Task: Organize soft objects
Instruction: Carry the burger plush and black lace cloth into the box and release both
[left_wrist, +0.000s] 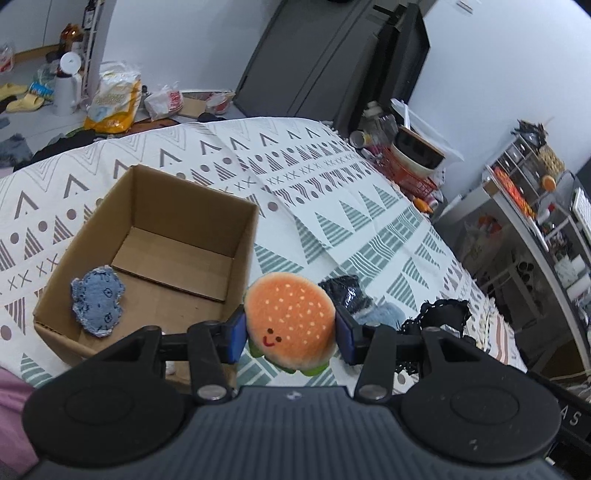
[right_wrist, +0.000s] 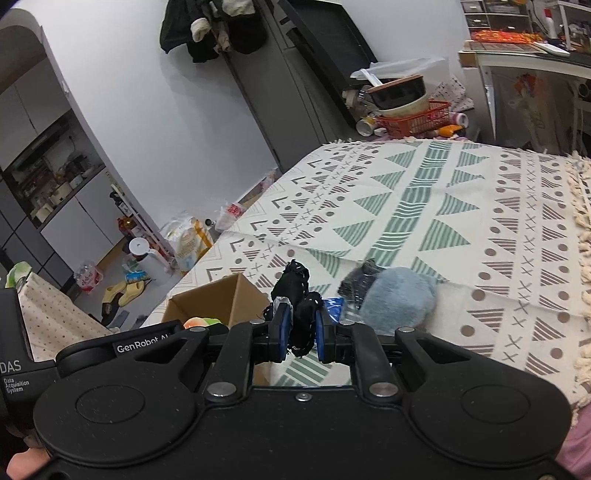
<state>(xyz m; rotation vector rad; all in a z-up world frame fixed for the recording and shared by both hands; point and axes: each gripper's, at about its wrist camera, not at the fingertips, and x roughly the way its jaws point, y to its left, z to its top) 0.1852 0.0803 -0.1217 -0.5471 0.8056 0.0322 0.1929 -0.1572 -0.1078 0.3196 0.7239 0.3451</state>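
My left gripper (left_wrist: 290, 334) is shut on an orange plush burger (left_wrist: 291, 314) with a smiling face, held above the cloth just right of an open cardboard box (left_wrist: 192, 192). A blue denim patch toy (left_wrist: 96, 301) lies inside the box at its near left. My right gripper (right_wrist: 301, 334) is shut on a black lacy fabric piece (right_wrist: 295, 291), lifted off the bed. A fluffy light-blue pouch (right_wrist: 397, 299) and a dark wrapped item (right_wrist: 356, 282) lie on the cloth to the right. The box's corner (right_wrist: 221, 299) and the burger's edge (right_wrist: 199, 322) show at left.
A patterned bedspread (left_wrist: 314, 206) covers the bed, fringed at its right edge (right_wrist: 580, 206). An orange basket with bowls (right_wrist: 410, 110) stands beyond the far end. Bags, a white jug and yellow slippers (left_wrist: 22, 99) litter the floor. Shelving (left_wrist: 535, 206) lines the right.
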